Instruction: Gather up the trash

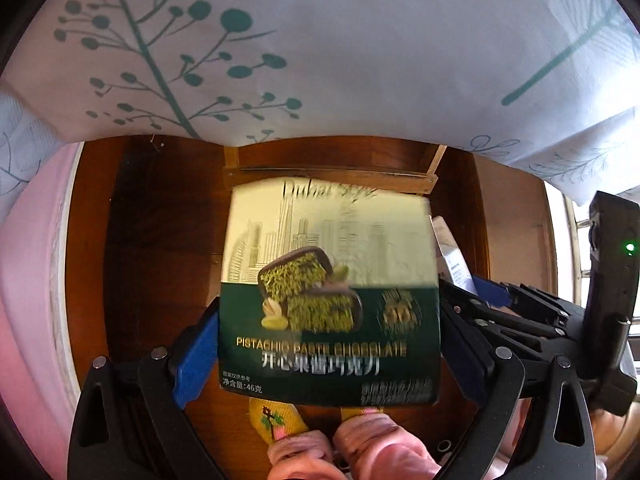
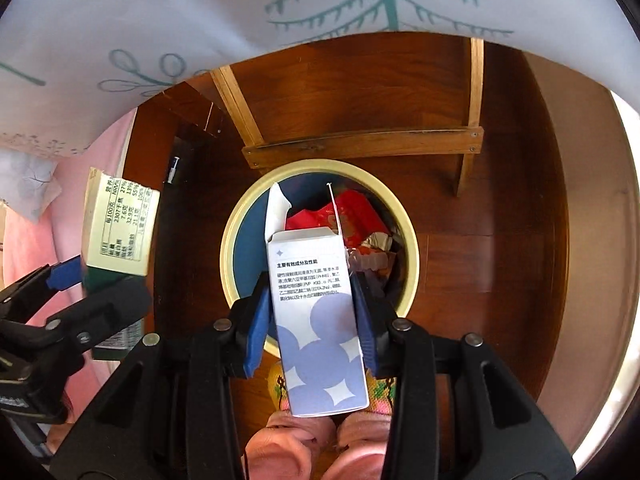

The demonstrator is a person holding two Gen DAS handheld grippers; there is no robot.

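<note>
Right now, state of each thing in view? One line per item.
Left gripper: shut on chocolate box.
Chocolate box: closed, held flat-on to the camera.
Right gripper: its pads against the white carton's sides.
White carton: top flap open, held over the bin.
Bin: open-topped, red wrappers and other trash inside.

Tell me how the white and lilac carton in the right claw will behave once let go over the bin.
The white and lilac carton has its top flap open, so it is probably empty and light. Its flat card walls look stiff yet crushable. Held above the bin, it should drop in.
</note>
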